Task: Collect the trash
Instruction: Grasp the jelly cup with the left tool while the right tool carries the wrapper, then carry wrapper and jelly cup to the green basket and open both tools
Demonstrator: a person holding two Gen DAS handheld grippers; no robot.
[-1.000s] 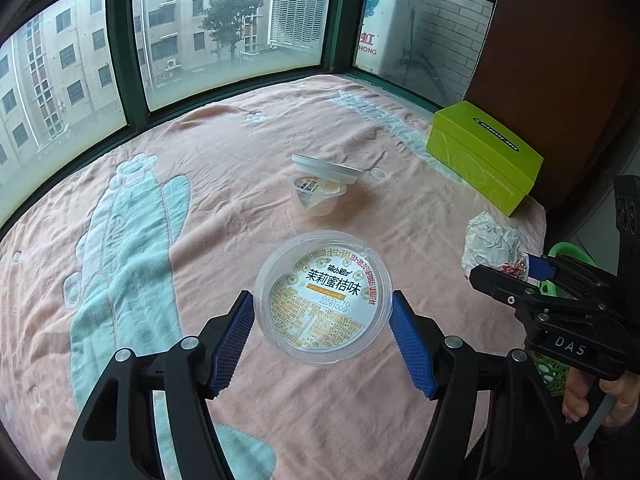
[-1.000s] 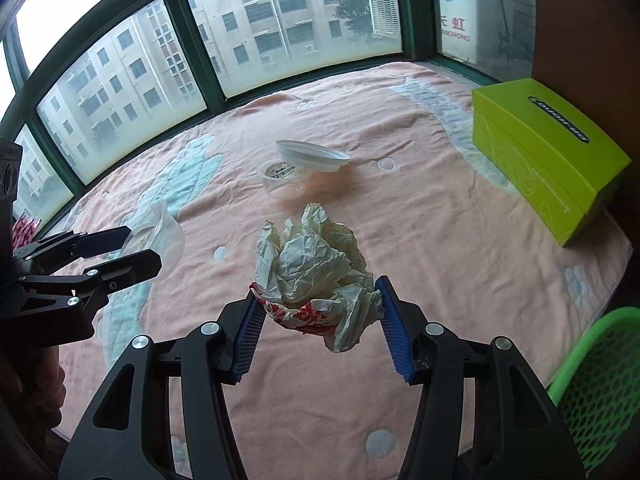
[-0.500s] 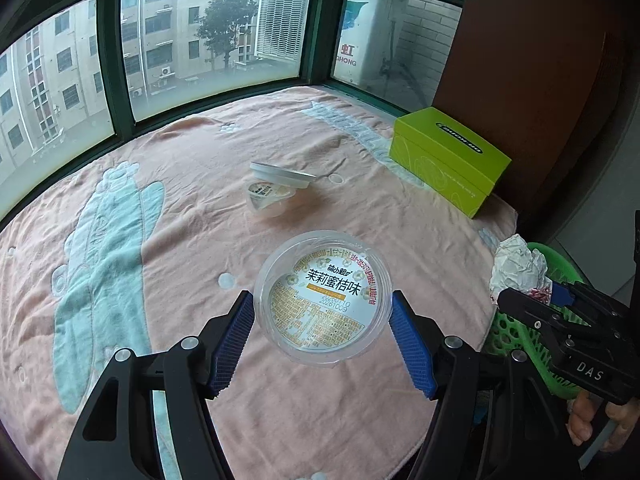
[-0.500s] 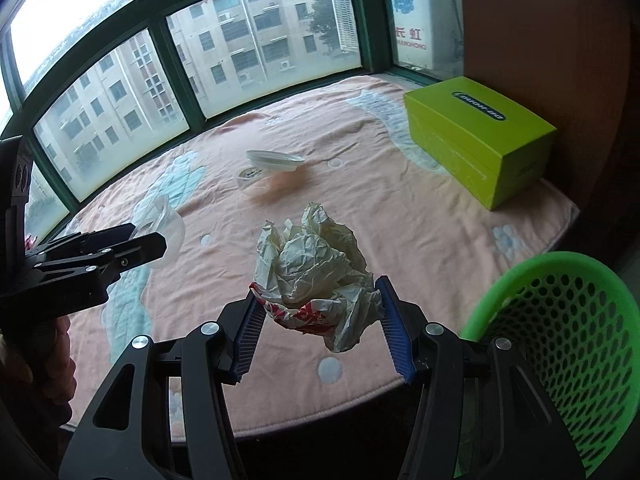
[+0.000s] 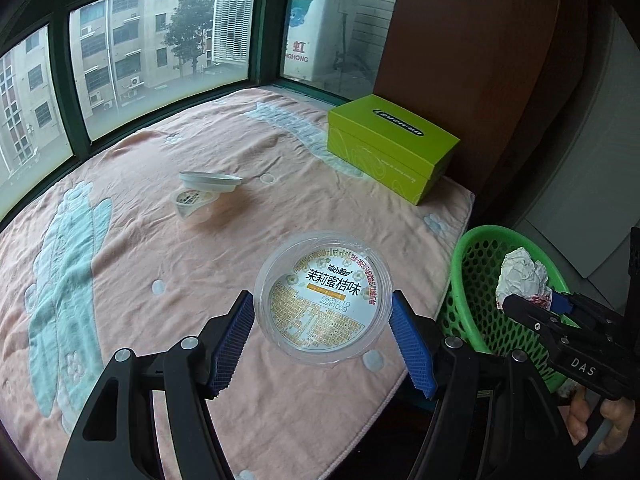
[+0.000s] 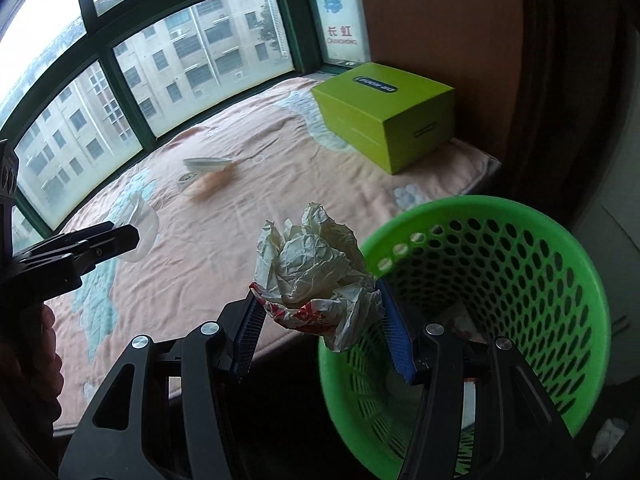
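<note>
Paper wad (image 6: pixel 316 276) now over green basket (image 6: pixel 560 248), right jaws clamped.

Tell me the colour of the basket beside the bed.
Bright green basket with a perforated wall; clearest in the right wrist view.

A home, likely an apartment bedroom: a bay-window ledge spread with a pink blanket (image 5: pixel 168 248), green-framed windows (image 5: pixel 60 76) facing residential blocks, a green tissue box (image 5: pixel 390 146), and a green plastic wastebasket (image 6: pixel 520 280) alongside.
</note>
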